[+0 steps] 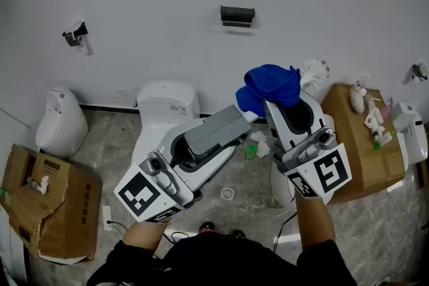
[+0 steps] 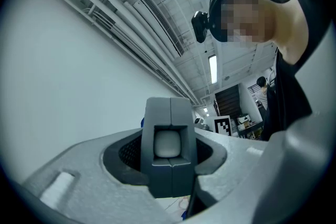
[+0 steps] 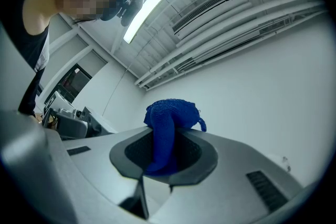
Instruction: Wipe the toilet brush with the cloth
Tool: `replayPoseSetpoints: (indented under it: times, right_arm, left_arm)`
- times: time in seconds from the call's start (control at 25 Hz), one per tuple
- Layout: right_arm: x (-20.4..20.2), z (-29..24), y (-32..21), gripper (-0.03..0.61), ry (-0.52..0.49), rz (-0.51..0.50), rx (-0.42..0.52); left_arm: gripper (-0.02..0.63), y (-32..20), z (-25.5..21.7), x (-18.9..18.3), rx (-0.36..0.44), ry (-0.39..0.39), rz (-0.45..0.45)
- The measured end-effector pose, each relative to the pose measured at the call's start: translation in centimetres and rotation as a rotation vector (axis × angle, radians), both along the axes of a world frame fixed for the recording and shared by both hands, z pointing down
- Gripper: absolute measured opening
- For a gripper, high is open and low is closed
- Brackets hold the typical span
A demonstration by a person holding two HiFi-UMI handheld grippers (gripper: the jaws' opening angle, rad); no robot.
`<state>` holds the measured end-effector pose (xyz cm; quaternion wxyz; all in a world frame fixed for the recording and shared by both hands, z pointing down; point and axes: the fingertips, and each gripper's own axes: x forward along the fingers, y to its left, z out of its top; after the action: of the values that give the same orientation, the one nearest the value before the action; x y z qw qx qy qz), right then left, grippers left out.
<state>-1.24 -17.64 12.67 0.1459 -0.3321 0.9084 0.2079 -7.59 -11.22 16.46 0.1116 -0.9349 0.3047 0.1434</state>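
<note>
Head view alone gives the floor (image 1: 100,137): toilet (image 1: 166,102) at its wall edge, one cardboard box (image 1: 50,204) at the left edge, a second box (image 1: 355,144) at the right edge. Both gripper views look upward at ceiling strip lights.

Left claw (image 1: 236,122) (image 2: 170,108): jaws closed, seam line visible, clamped on the toilet brush (image 1: 314,72) (image 2: 168,143). The left gripper view sees only its pale, rounded handle end, end-on, seated in the square recess between the jaws. The head view gives the rest. The brush is held in the air to the right of the toilet, and its long axis runs from the left claw up and right, passing behind the cloth (image 1: 271,85) (image 3: 170,115). The white bristled head points toward the wall.

Right claw (image 1: 285,102) (image 3: 165,136): clamped on the cloth. Cloth is blue, bunched over the claw tips and lying against the brush shaft. The right gripper view shows its knitted texture and a strip hanging into the claw throat.
</note>
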Motion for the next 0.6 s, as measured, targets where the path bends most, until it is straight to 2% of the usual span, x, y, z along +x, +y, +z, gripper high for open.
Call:
replayPoseSetpoints:
  times: [0.6]
  right_arm:
    - [2.2, 0.4, -2.0, 0.083, -0.022, 0.065, -0.023]
  left_arm:
    - [0.187, 0.1, 0.0, -0.1, 0.0, -0.009, -0.01]
